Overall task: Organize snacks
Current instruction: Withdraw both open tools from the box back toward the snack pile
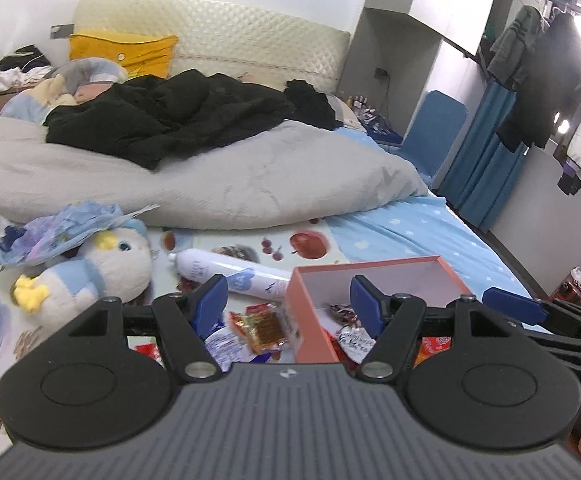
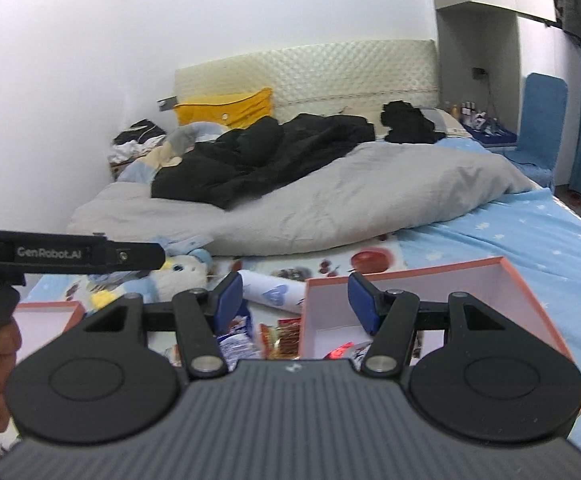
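Note:
A salmon-pink box [image 1: 310, 312] lies open on the bed and holds a few wrapped snacks [image 1: 350, 332]. It also shows in the right wrist view [image 2: 522, 300]. Loose snacks lie left of it: an orange-gold packet [image 1: 266, 326] and a blue-white packet [image 1: 222, 344]. My left gripper [image 1: 288, 304] is open and empty, its jaws astride the box's left wall. My right gripper [image 2: 294, 300] is open and empty above the same wall and a red-brown packet [image 2: 286, 338]. A blue-white packet [image 2: 236, 340] lies by its left finger.
A white spray can [image 1: 230, 274] lies beyond the snacks. A plush bird [image 1: 90, 276] and a crumpled blue bag [image 1: 58, 232] lie left. A second pink box [image 2: 46, 316] sits at far left. A grey duvet [image 1: 210, 184] with black clothes covers the bed behind.

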A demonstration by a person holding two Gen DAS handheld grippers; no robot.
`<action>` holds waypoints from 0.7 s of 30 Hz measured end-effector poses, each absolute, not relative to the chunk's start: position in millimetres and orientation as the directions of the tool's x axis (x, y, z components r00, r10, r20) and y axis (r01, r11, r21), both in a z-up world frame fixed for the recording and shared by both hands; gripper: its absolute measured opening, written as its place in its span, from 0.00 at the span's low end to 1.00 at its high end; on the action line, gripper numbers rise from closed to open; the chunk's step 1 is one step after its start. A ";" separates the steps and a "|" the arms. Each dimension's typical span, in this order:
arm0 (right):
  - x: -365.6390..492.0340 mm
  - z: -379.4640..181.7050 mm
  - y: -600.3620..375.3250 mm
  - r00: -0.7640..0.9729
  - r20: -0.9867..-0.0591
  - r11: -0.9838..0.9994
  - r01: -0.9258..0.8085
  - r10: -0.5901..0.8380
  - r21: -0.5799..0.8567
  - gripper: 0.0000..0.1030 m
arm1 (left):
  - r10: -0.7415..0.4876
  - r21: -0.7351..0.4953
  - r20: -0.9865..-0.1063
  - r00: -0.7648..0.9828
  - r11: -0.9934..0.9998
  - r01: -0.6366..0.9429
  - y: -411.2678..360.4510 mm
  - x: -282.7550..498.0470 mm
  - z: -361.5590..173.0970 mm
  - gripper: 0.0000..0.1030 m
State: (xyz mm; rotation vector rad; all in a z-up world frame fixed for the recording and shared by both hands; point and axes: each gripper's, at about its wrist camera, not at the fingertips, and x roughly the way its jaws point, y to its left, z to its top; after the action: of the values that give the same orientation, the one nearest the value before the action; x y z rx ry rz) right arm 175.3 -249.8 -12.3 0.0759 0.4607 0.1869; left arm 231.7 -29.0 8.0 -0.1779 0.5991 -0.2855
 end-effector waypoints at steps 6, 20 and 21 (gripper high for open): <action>161.8 -19.9 -232.1 0.874 -0.435 0.975 -0.186 0.219 0.119 0.59 | -0.290 -0.244 -0.529 0.797 0.952 0.185 -2.6 215.2 -2.8 0.70; 125.6 -81.4 -205.3 0.848 -0.446 0.955 -0.209 0.285 0.212 0.59 | -0.249 -0.205 -0.558 0.792 0.966 0.159 28.1 173.5 -53.2 0.70; 123.3 -85.2 -202.1 0.845 -0.449 0.953 -0.214 0.290 0.214 0.59 | -0.246 -0.197 -0.556 0.794 0.967 0.162 28.1 168.7 -55.2 0.71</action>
State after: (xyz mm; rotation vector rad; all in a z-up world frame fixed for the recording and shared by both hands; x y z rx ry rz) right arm 123.3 -202.1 -85.2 0.1582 0.4971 0.2671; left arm 168.7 28.1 -55.2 -0.1424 0.6158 -0.2202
